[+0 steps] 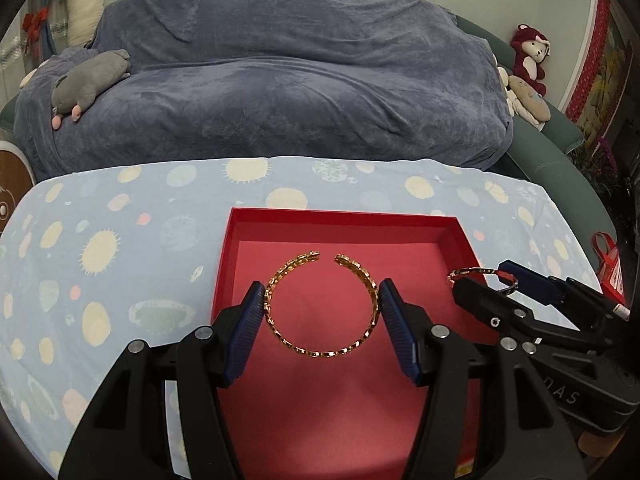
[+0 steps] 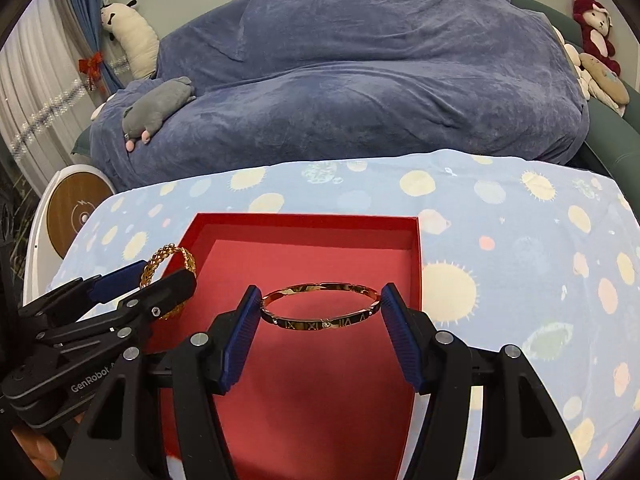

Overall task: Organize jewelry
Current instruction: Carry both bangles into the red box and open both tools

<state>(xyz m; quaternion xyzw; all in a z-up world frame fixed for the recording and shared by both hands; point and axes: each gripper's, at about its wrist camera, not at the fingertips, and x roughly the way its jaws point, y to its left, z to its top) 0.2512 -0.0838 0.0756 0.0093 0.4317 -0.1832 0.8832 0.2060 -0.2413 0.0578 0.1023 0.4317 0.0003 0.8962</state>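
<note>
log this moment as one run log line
left gripper: shut on chain bangle | right gripper: shut on numeral bangle | both above red box

The left gripper (image 1: 322,306) and right gripper (image 2: 320,306) angle downward side by side. Each has its jaws clamped halfway on something held between the pads.

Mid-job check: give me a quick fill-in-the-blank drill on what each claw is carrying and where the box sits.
1. The left claw grips a gold ____ cuff bracelet with a gap in its ring.
2. The bangle in the right claw is marked with ____ numerals.
3. Both claws hang above an open ____ box.
4. The box sits on a light blue cloth printed with ____.

Missing words: chain-link; Roman; red; planets
</note>
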